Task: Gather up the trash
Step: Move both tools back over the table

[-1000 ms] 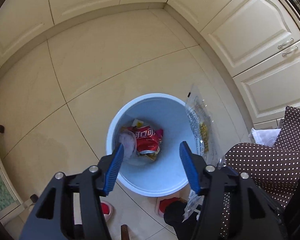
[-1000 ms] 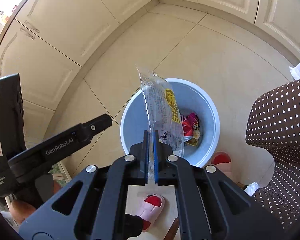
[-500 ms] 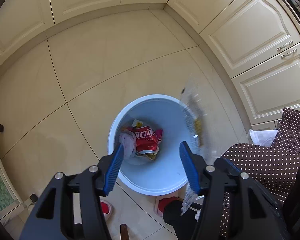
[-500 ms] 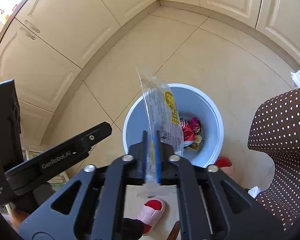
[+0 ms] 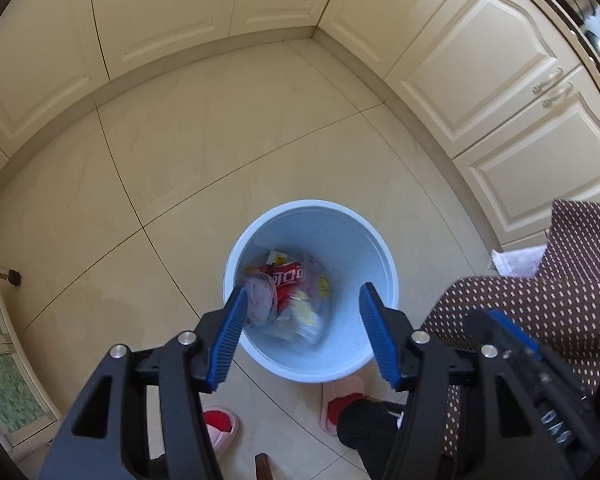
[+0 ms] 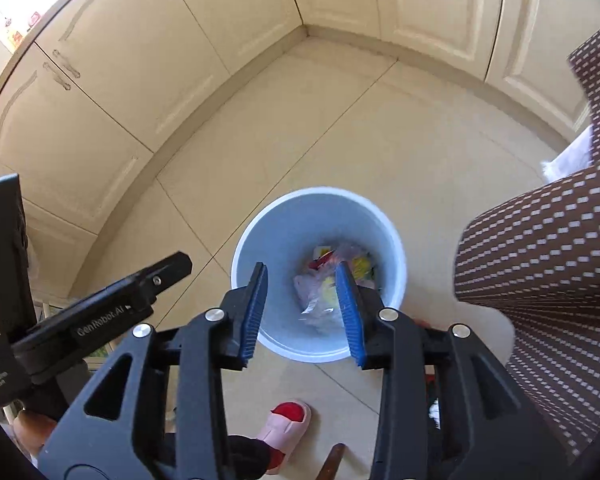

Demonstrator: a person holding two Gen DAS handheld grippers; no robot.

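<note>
Both grippers empty over the bin, wrapper down inside

The right gripper (image 6: 302, 312) hangs spread wide with nothing between its blue pads, right above the pale blue bin (image 6: 284, 236) on the tiled floor (image 6: 380, 128). The clear wrapper (image 6: 320, 300) lies at the bottom on the other trash (image 5: 288, 280), well below the fingers. The left gripper (image 5: 302, 336) is spread wide too, holding nothing, over the near rim.

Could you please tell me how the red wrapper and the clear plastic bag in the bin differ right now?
The red wrapper is opaque red with white lettering; the clear plastic bag is see-through with yellow print. The red wrapper lies lower, partly covered; the clear plastic bag lies on top and looks blurred. Both sit inside the light blue bin.
</note>
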